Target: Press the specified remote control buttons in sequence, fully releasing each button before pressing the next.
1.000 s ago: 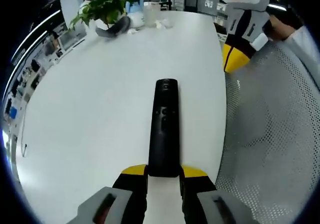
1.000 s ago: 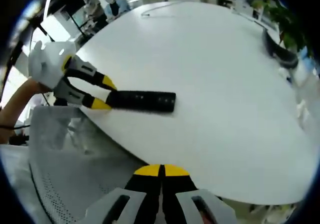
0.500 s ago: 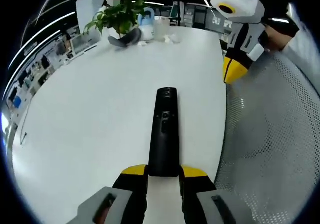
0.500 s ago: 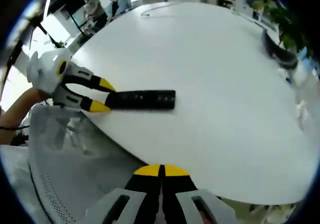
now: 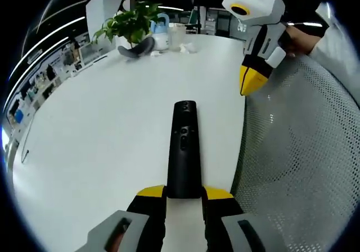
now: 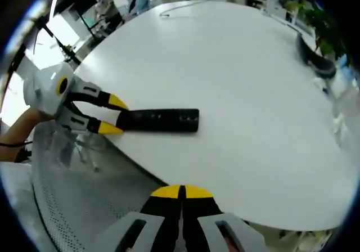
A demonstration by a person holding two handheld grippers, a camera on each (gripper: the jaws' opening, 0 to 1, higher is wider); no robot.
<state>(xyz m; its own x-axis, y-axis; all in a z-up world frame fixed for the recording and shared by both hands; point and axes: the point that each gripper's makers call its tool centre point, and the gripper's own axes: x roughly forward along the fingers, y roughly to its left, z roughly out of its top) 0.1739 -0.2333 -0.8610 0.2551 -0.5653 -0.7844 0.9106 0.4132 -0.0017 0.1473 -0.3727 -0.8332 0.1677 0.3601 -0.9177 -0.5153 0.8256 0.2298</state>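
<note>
Large white table (image 5: 101,128), rounded edge, with a grey mesh chair (image 5: 304,167) pushed up against it; the same table (image 6: 236,83) and chair (image 6: 79,190) show in the right gripper view. At the far end of the table: a leafy plant (image 5: 130,22), a dark curved object at its foot, and a few pale containers beside it, too small to identify. Remote (image 5: 183,149) lies flat on the table near the chair-side edge: long, slim, black, rounded at the far end, with a small cluster of buttons on its upper half; button markings not legible. In the right gripper view the remote (image 6: 160,120) lies lengthwise along the table edge, its top a row of small dark buttons. Left gripper (image 5: 184,193), yellow-tipped jaws clamped on the near end of the remote, one jaw on each long side; seen from the right, the left gripper (image 6: 111,115) grips that same end. Right gripper (image 6: 181,192) hangs over the chair off the table edge, jaws together with nothing between them; from the left view the right gripper (image 5: 250,79) points down, well apart from the remote.
</note>
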